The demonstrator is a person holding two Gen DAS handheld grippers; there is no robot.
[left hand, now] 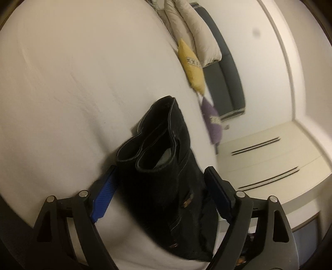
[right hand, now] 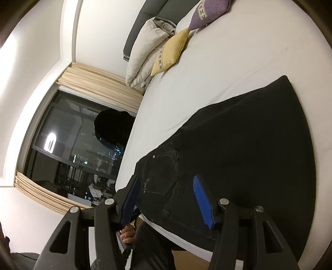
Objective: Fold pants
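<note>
Denim was the whole story here: the black pants (right hand: 238, 145) lay on the white bed (right hand: 207, 68), already doubled, with the leg cuffs brought up onto the waist end near the mattress edge. From the left wrist camera the cuff openings gaped towards the lens, stacked but not squared, one hem sitting a little proud of the other.

The left gripper (left hand: 159, 193) stood spread wide, its blue pads either side of the folded bundle and clamping nothing. The right gripper (right hand: 168, 199) was likewise parted over the back-pocket area, not pinching any cloth.

Trouble looked likeliest at that edge. The waist end sat close to the mattress side in the right wrist view, so a sloppy drag could, by my reckoning, have tipped the heavy denim off onto the floor. Grabbing only the top layer was the other risk: the lower leg would have stayed put and the fold peeled apart. Those loose cuffs might also have sprung open, stiff as jeans are. The yellow cushion (right hand: 170, 52) and purple cushion (right hand: 209, 12) sat well apart, no threat.
</note>
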